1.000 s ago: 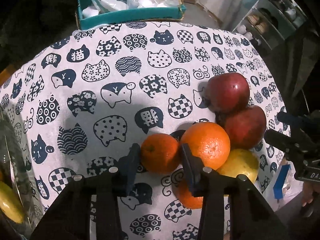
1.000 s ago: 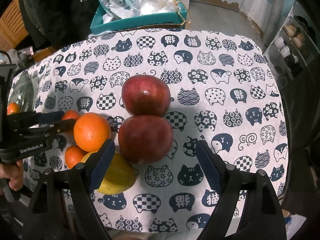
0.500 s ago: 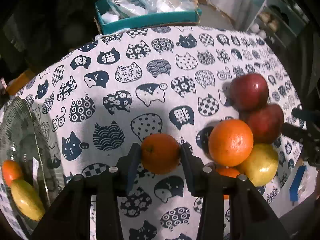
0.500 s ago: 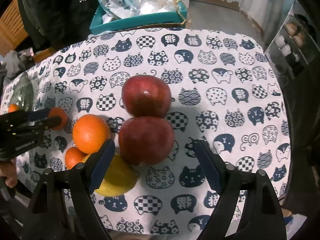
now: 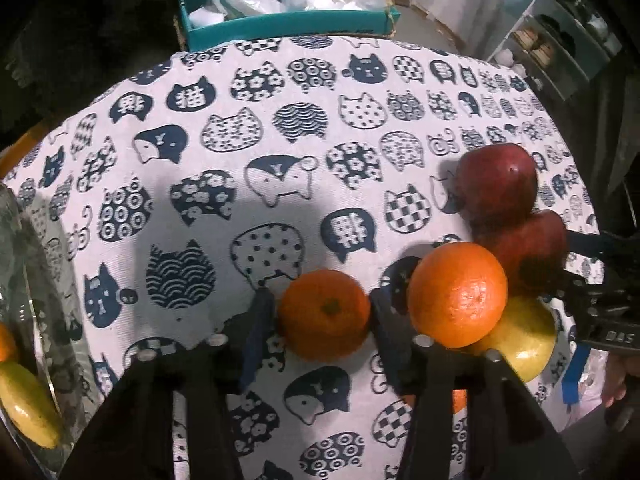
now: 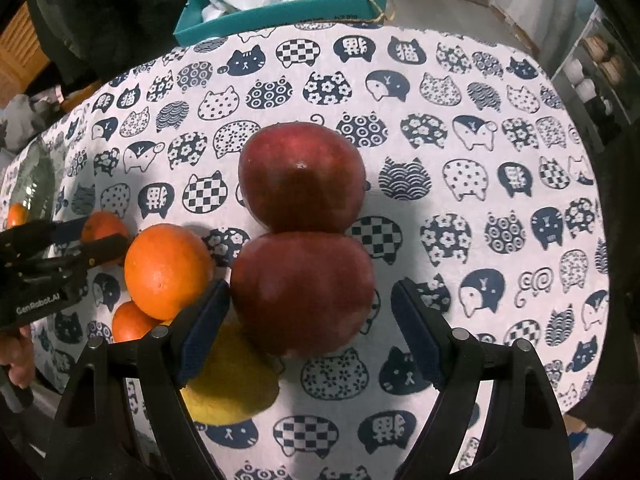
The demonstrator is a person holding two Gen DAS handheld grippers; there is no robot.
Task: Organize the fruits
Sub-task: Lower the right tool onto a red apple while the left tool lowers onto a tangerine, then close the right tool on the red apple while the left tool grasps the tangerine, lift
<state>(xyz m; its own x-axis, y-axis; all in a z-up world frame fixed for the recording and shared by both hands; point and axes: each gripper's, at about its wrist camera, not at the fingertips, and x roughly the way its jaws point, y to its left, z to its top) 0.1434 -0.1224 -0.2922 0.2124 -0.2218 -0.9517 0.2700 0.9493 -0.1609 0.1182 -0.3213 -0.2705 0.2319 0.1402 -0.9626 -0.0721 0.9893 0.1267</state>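
Note:
A small tangerine [image 5: 324, 314] sits between the pads of my left gripper [image 5: 320, 300], just off the fruit pile. Its jaws are opening, though both pads still touch the peel. A big orange [image 5: 456, 294], a yellow fruit [image 5: 524, 340] and two red apples lie close together on the cat-print cloth [image 5: 240, 152]. My right gripper [image 6: 312, 300] stands open astride the nearer apple [image 6: 302, 292], its left pad close to the skin and a gap at the right pad. The farther apple [image 6: 302, 176] touches the nearer one. Another small orange [image 6: 130, 322] lies under the big orange [image 6: 166, 270].
A glass bowl [image 5: 40, 320] at the left edge holds a yellow fruit [image 5: 24, 404] and an orange one. A teal box [image 5: 288, 24] with plastic bags stands beyond the table's far edge. Shelves stand at the far right. A hand [image 6: 16, 356] holds the left gripper's handle.
My left gripper pulled the tangerine left, away from the big orange, and the glass bowl came into view. My right gripper sank lower around the nearer apple.

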